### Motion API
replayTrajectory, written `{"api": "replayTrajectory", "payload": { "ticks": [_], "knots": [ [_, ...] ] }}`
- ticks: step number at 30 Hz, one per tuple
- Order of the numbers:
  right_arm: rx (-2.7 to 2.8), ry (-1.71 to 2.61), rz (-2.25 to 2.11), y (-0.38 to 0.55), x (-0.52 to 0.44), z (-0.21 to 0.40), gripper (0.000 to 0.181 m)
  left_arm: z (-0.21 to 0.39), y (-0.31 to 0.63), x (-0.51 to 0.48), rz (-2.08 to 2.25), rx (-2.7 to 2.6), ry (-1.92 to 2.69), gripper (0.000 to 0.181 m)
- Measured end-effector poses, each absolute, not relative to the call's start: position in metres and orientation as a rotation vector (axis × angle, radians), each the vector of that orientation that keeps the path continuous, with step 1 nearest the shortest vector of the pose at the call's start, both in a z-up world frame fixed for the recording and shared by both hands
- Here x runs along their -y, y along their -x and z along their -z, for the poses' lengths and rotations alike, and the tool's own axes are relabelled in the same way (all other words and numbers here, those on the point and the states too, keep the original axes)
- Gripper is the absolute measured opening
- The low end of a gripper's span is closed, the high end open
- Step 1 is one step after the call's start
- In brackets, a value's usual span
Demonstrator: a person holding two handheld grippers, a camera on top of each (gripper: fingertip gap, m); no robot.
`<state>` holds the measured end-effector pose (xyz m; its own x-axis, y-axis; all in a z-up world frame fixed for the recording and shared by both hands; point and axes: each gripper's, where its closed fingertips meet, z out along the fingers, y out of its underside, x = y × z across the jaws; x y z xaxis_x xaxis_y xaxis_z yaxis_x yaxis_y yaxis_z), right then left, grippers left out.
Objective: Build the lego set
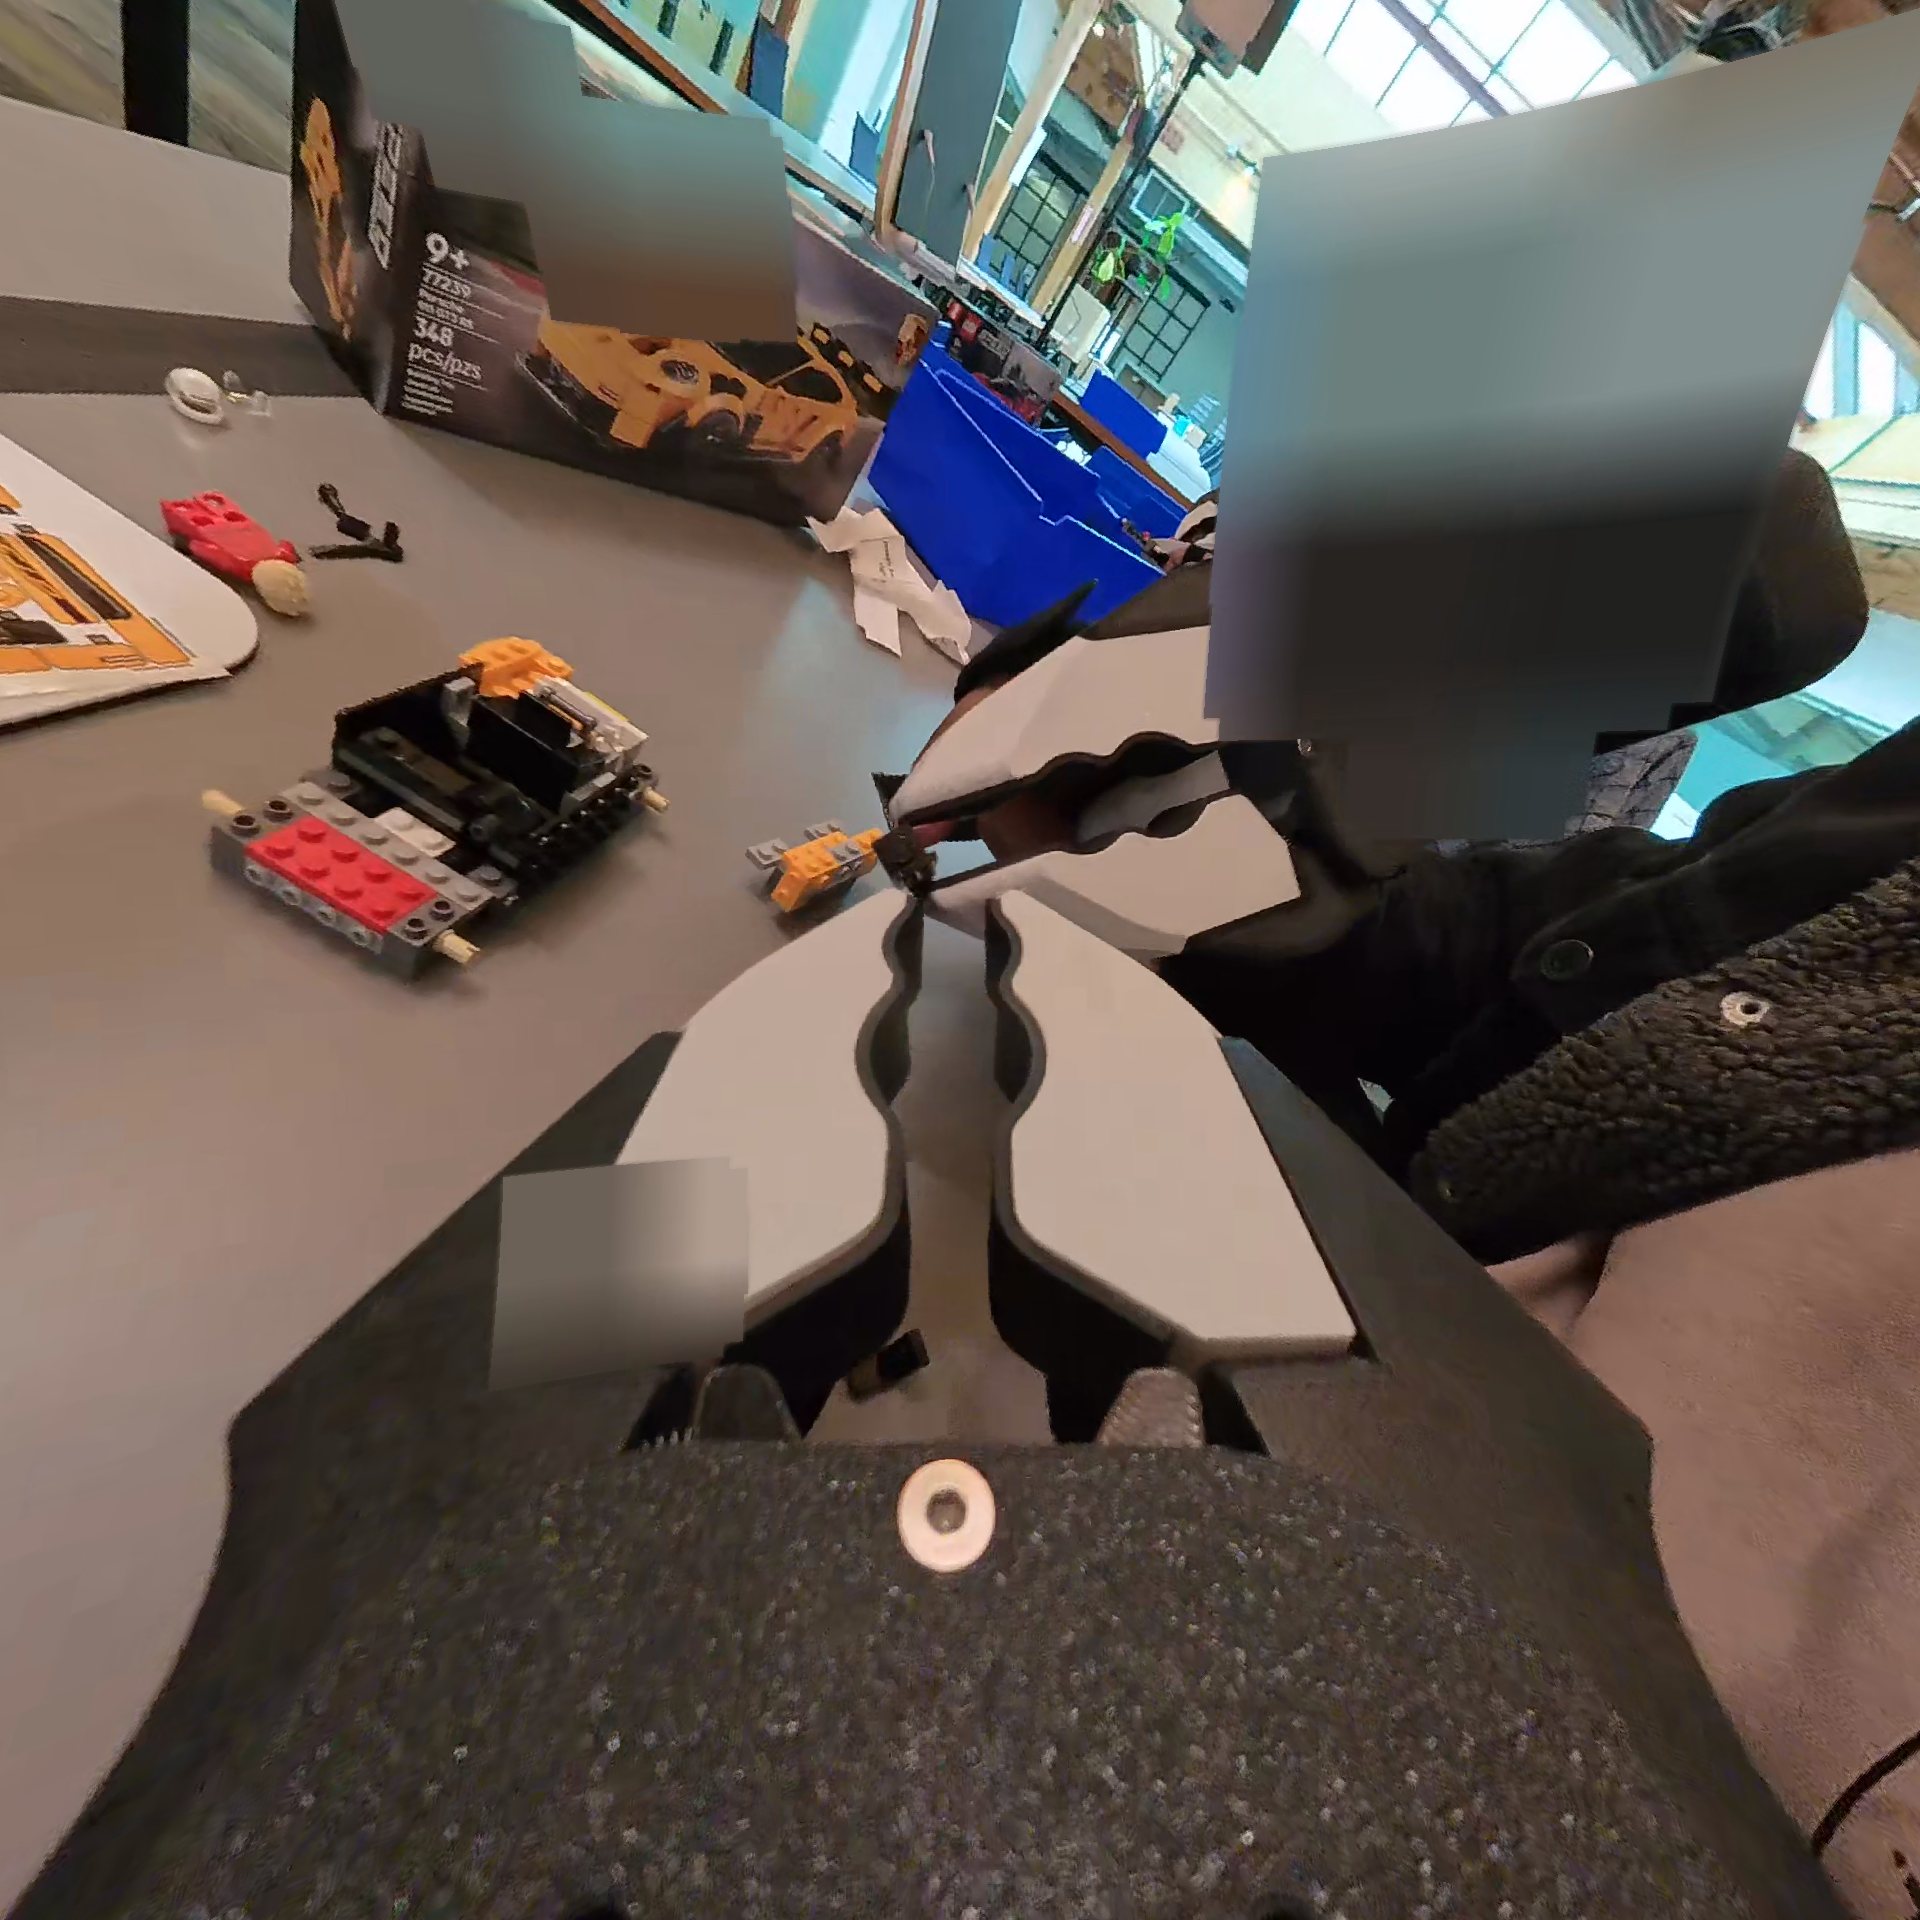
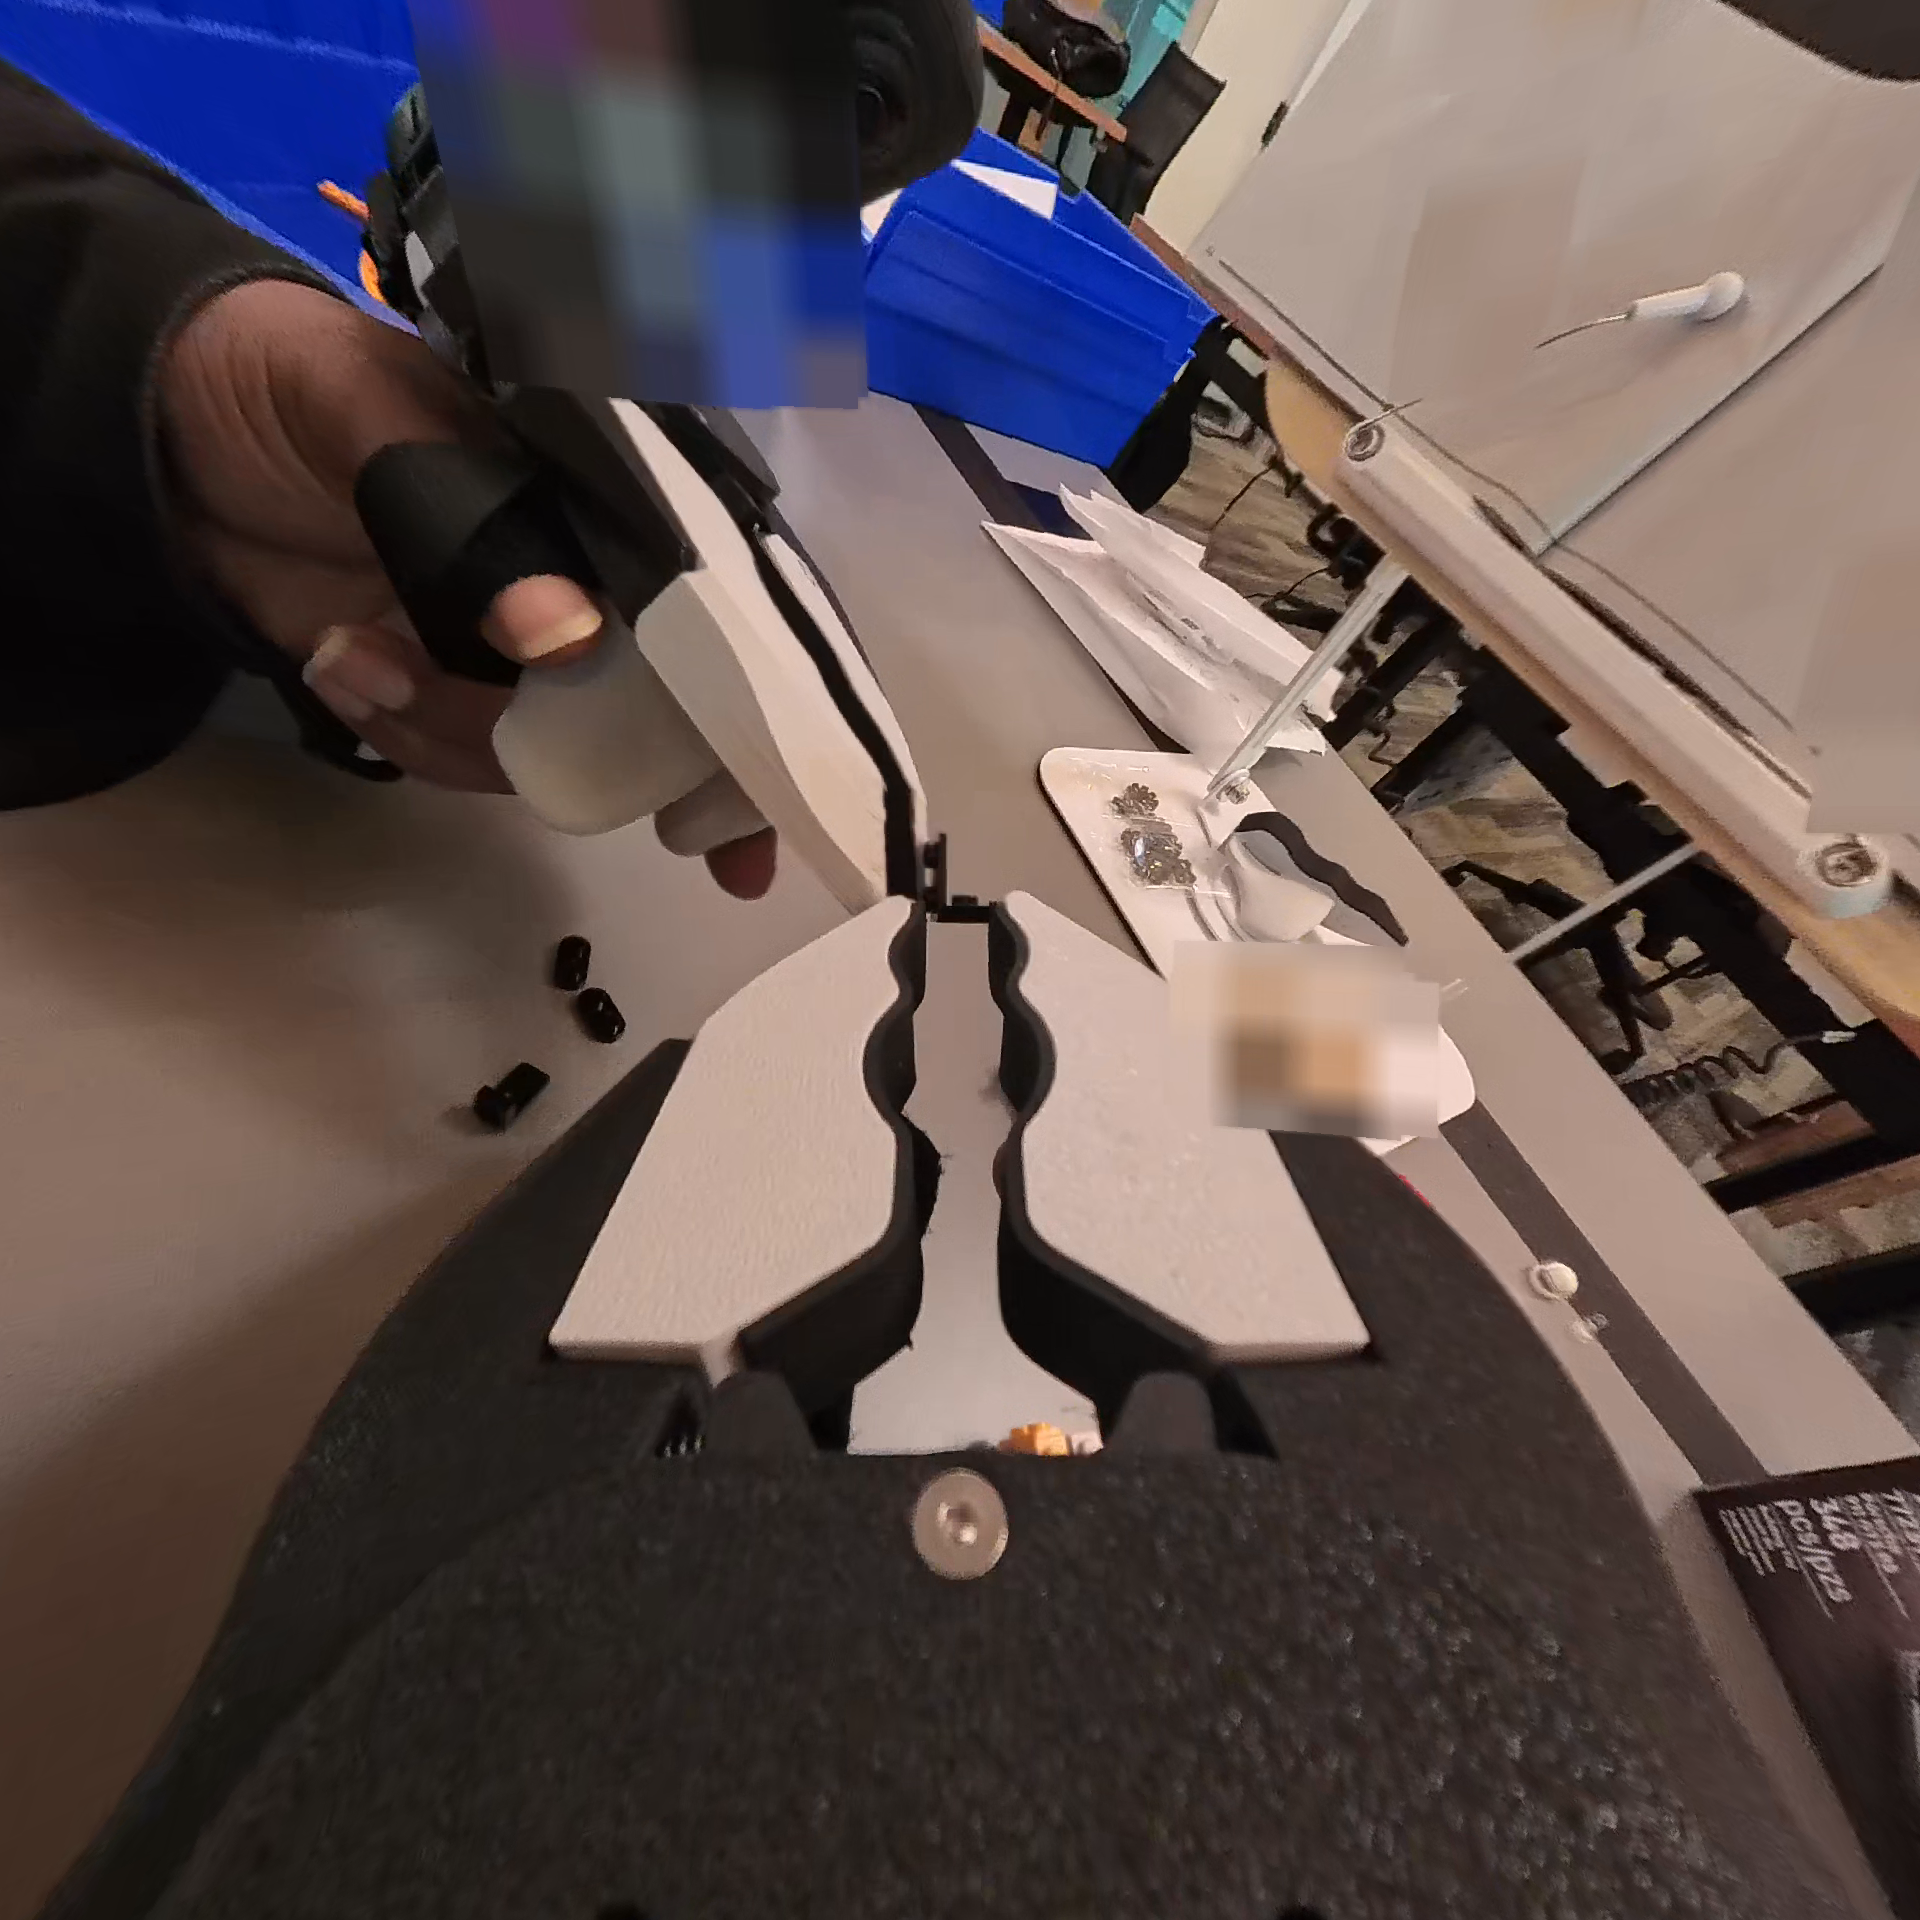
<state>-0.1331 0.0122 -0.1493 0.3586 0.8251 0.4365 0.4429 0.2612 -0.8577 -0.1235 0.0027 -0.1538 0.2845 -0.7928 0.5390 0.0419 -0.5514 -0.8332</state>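
Because both tongs meet tip to tip over the same small black piece, a slip is the chief risk. The right tongs pinch one part of it; the left tongs look closed on the other, above the bench. A skewed push could pop the piece loose. The half-built car chassis and orange sub-assembly lie to the side.

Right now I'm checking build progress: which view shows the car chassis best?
The left wrist view: the car chassis lies whole and unobstructed on the table. The right wrist view does not show it.
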Motion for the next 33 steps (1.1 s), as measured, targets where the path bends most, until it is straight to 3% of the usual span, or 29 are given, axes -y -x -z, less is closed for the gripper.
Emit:
{"api": "replayTrajectory", "payload": {
  "ticks": [4, 9, 33],
  "knots": [
    [1.258, 1.365, -0.381, 0.133, -0.013, 0.149, 0.011, 0.152, 0.126, -0.005, 1.373, -0.654, 1.772, 0.0],
    [1.253, 1.361, -0.35, 0.133, -0.015, 0.151, 0.011, 0.151, 0.125, -0.005, 1.388, -0.644, 1.765, 0.018],
    [1.319, 1.287, -0.266, 0.14, -0.007, 0.154, 0.011, 0.158, 0.13, -0.011, 1.39, -0.628, 1.817, 0.007]
  ]
}}
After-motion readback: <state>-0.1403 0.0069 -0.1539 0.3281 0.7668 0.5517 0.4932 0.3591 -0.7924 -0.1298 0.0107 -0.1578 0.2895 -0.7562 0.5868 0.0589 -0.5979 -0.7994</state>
